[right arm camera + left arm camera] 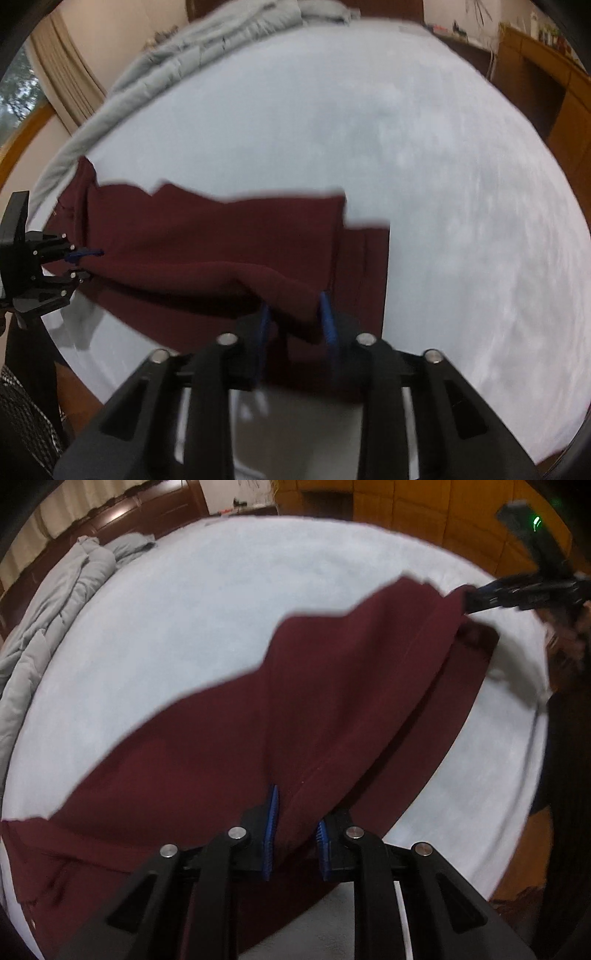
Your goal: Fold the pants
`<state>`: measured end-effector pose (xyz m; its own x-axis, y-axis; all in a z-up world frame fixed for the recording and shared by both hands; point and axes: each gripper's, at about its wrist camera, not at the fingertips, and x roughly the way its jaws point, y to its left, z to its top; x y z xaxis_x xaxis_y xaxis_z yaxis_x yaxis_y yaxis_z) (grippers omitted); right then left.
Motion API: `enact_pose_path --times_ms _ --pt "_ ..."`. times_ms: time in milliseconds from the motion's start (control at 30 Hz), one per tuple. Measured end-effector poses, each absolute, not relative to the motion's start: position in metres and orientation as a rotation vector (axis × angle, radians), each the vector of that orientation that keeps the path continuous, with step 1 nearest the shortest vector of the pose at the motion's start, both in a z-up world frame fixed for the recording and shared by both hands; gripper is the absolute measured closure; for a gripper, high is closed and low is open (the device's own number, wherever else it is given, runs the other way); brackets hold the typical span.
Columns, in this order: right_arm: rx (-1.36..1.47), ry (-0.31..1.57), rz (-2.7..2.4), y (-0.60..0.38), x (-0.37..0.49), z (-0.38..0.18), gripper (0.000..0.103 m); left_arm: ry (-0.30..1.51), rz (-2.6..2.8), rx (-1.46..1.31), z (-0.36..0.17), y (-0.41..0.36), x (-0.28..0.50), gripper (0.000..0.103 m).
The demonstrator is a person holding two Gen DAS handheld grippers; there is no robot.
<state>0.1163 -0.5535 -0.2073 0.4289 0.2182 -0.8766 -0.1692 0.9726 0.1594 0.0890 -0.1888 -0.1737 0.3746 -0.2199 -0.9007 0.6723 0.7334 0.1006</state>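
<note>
Left wrist view has my left gripper [295,827] low in the middle, its blue pads [271,830] drawn in on a fold of the dark red pants [295,709], with cloth bunched between them. From there the pants run up and to the right across the pale blue-white bed [207,602], lifted off the cover along the near edge. A long seam runs the length of the raised part. At the far end my right gripper [476,600] pinches the other edge of the cloth, its black fingers coming in from the right. Motion blur softens that end, but the cloth plainly meets the fingertips.

From the right wrist view, my right gripper [295,325] has its two blue pads [327,317] close together with a thick roll of the pants [207,243] caught between them. The cloth stretches away to the left, where my left gripper [86,254] grips the opposite end near the edge of the bed [424,147]. One layer hangs over another: the upper layer is held taut between the two tools, and a lower part lies flat on the cover to the right of my pads.

A rumpled grey quilt [44,627] lies heaped along the far side of the bed, touching the pants' end only in the right view. Brown wooden furniture [554,92] stands beyond the bed.
</note>
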Motion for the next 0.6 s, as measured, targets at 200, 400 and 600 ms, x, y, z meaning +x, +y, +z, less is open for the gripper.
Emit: enact_pose_path --times_ms 200,400,600 --pt "0.183 1.172 0.205 -0.558 0.093 -0.195 0.045 1.063 -0.555 0.42 -0.181 -0.188 0.099 0.084" --pt "0.651 1.145 0.331 -0.553 0.07 -0.196 0.041 1.098 -0.526 0.334 -0.181 -0.183 0.108 0.083" --pt "0.874 1.161 0.352 -0.524 0.082 -0.232 0.041 1.14 -0.511 0.252 -0.176 -0.182 0.113 0.082"
